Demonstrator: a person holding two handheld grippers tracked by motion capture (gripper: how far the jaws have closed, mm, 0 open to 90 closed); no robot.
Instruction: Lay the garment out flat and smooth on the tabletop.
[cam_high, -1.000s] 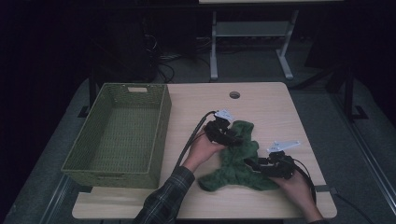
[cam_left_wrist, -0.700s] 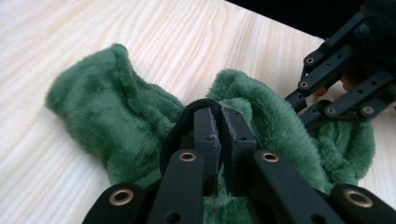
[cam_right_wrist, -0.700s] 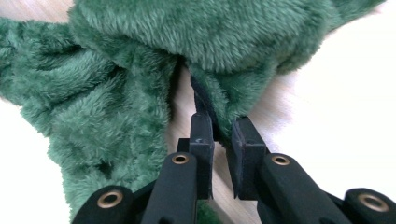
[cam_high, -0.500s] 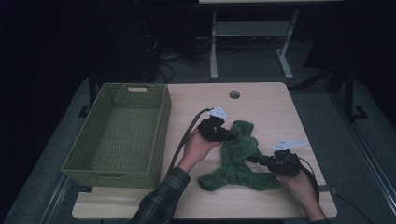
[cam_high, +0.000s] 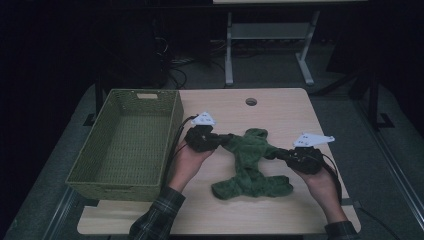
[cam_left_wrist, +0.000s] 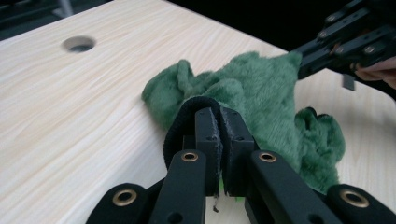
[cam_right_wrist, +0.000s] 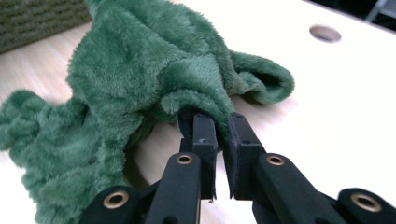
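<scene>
We had just clamped both tools, left tool (cam_high: 220, 141) and right tool (cam_high: 283, 153), on the green cloth (cam_high: 252, 165), stretching it, lifted, for folding.

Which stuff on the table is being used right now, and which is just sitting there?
In use:
- green fuzzy cloth, stretched between both tongs
- left tongs, pinching one black-edged end
- right tongs, pinching the other end

Just sitting there:
- green woven basket, nothing in it, left of the cloth
- round hole in the tabletop

Pale wooden table (cam_high: 280, 107), green wicker basket (cam_high: 95, 172) at left, green plush cloth (cam_high: 250, 172)
</scene>
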